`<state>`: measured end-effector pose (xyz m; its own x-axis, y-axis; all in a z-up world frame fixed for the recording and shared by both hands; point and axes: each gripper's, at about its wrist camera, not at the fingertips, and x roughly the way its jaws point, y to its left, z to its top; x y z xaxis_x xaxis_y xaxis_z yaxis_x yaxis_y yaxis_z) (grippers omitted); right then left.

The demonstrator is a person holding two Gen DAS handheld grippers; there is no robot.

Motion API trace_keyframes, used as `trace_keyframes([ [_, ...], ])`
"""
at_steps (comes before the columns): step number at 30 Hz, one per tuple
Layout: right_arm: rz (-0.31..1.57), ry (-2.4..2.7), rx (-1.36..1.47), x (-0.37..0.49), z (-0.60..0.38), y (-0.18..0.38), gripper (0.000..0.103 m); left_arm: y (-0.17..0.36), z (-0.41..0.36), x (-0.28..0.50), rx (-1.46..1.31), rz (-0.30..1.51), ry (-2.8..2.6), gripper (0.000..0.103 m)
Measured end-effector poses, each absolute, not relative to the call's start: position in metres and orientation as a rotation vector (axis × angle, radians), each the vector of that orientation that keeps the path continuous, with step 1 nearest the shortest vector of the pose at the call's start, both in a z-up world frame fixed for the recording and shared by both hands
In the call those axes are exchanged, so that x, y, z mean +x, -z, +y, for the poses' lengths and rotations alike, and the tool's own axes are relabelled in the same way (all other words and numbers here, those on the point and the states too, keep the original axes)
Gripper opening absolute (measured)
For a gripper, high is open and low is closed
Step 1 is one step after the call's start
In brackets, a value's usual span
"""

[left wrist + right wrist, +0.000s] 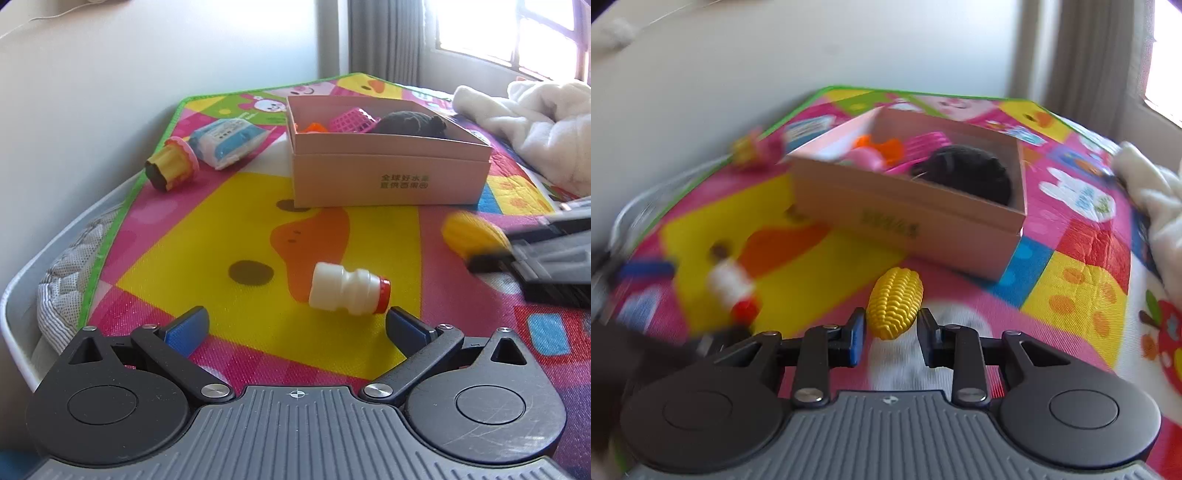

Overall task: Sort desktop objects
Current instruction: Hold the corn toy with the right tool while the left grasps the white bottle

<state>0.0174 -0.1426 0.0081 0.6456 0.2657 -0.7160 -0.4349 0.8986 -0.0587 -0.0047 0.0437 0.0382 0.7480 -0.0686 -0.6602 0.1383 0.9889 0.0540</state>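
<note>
Pointing: toy corn [895,308] long axis runs away from the right hand-held gripper [891,334], tilted slightly right.
Look: yellow, ribbed kernels.
Place: between its fingers, grasp uncertain.
Left hand-held gripper [297,325]: released, bottle [349,291] ahead.

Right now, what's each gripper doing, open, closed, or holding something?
Left gripper: open, empty, with the white bottle just ahead.
Right gripper: open around the toy corn, not yet clamped.
</note>
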Motion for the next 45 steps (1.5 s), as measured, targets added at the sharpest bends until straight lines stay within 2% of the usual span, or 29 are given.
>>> trace_keyframes([
  [4, 0.722, -0.349, -0.410, -0.012, -0.150, -0.004, 0.034, -0.038, 0.042, -0.006, 0.105, 0.718, 0.104, 0.103],
  [5, 0.707, -0.294, -0.428, -0.012, -0.153, -0.004, 0.038, -0.038, 0.042, -0.006, 0.102, 0.720, 0.105, 0.103],
  [8, 0.668, -0.143, -0.417, -0.006, -0.160, -0.008, 0.041, -0.039, 0.043, -0.007, 0.100, 0.728, 0.107, 0.103],
  [10, 0.658, -0.156, -0.331, -0.007, -0.164, -0.016, 0.050, -0.040, 0.043, -0.009, 0.107, 0.732, 0.104, 0.103],
  [12, 0.644, -0.236, -0.244, -0.013, -0.164, -0.023, 0.076, -0.040, 0.043, -0.011, 0.111, 0.733, 0.102, 0.103],
  [15, 0.594, -0.332, -0.289, -0.018, -0.150, -0.023, 0.081, -0.040, 0.042, -0.013, 0.116, 0.733, 0.103, 0.103],
  [18, 0.591, -0.367, -0.374, -0.004, -0.139, -0.015, 0.080, -0.040, 0.043, -0.015, 0.118, 0.736, 0.107, 0.103],
  [19, 0.615, -0.367, -0.370, 0.002, -0.138, -0.015, 0.077, -0.040, 0.044, -0.015, 0.117, 0.737, 0.110, 0.103],
  [21, 0.659, -0.398, -0.307, 0.008, -0.141, -0.020, 0.062, -0.040, 0.045, -0.016, 0.116, 0.738, 0.113, 0.103],
  [22, 0.673, -0.415, -0.276, 0.009, -0.142, -0.022, 0.061, -0.040, 0.045, -0.016, 0.116, 0.738, 0.112, 0.103],
  [27, 0.633, -0.411, -0.316, -0.001, -0.136, -0.012, 0.061, -0.038, 0.042, -0.017, 0.132, 0.733, 0.106, 0.103],
  [34, 0.588, -0.341, -0.315, 0.029, -0.131, -0.004, 0.061, -0.044, 0.041, -0.017, 0.139, 0.734, 0.109, 0.103],
  [36, 0.605, -0.353, -0.353, 0.042, -0.131, -0.002, 0.067, -0.049, 0.039, -0.016, 0.127, 0.729, 0.142, 0.103],
  [38, 0.623, -0.356, -0.358, 0.055, -0.134, -0.001, 0.066, -0.055, 0.033, -0.014, 0.118, 0.714, 0.186, 0.103],
  [40, 0.673, -0.372, -0.318, 0.067, -0.141, -0.002, 0.050, -0.060, 0.025, -0.014, 0.142, 0.684, 0.199, 0.103],
  [41, 0.704, -0.373, -0.306, 0.072, -0.145, -0.001, 0.033, -0.062, 0.022, -0.013, 0.152, 0.677, 0.199, 0.103],
  [45, 0.707, -0.346, -0.265, 0.053, -0.159, -0.007, 0.033, -0.059, 0.022, -0.006, 0.146, 0.694, 0.198, 0.103],
])
